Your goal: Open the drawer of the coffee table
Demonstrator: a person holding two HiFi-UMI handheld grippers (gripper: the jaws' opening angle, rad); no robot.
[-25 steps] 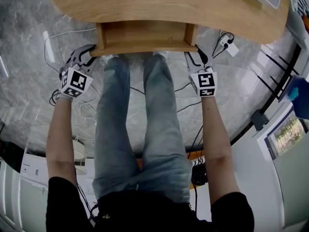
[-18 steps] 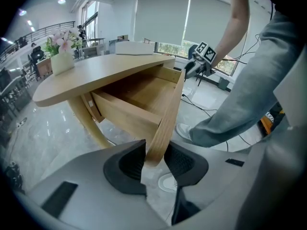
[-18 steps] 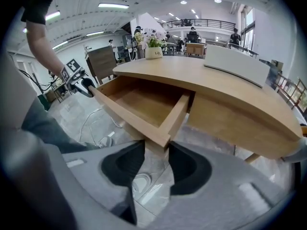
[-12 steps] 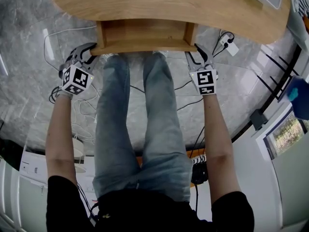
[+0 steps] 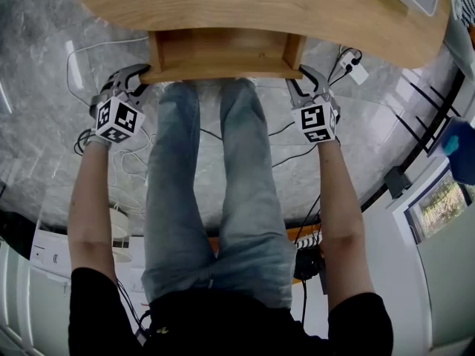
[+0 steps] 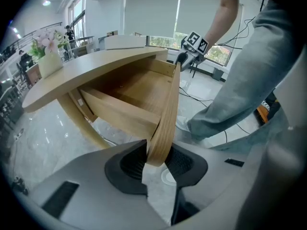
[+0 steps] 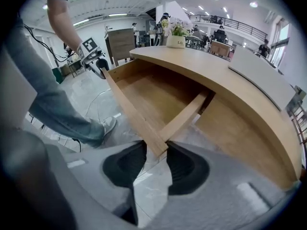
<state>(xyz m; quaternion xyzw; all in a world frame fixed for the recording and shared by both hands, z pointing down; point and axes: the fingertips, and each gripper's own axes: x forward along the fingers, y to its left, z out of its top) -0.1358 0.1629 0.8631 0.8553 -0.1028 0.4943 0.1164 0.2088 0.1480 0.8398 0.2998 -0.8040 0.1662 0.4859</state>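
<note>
I have the left gripper (image 5: 138, 75) and right gripper (image 5: 303, 78) closing on opposite ends of the drawer front (image 5: 223, 72), which runs left-right between them.

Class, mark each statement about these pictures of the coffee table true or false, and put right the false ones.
1. The drawer is pulled out and empty. True.
2. The left gripper holds nothing. False: one end of the drawer's front board sits between its jaws, which are closing on it.
3. The right gripper grips a table leg. False: its closing jaws are on the other front corner of the drawer.
4. Flowers stand on the table. True.
5. The person wears jeans. True.
</note>
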